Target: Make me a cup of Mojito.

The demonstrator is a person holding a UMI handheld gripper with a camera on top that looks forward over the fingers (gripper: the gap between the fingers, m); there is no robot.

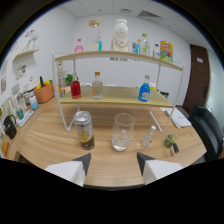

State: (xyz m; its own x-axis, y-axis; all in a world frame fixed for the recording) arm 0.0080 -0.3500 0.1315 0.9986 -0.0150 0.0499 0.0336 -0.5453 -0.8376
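Gripper (113,161) fingers spread wide, holding nothing; glass (122,132) just ahead, can (84,130) beside it, bare table (50,145) between.

Bright even ceiling light, strong fisheye bending, black vignette, soft overall blur
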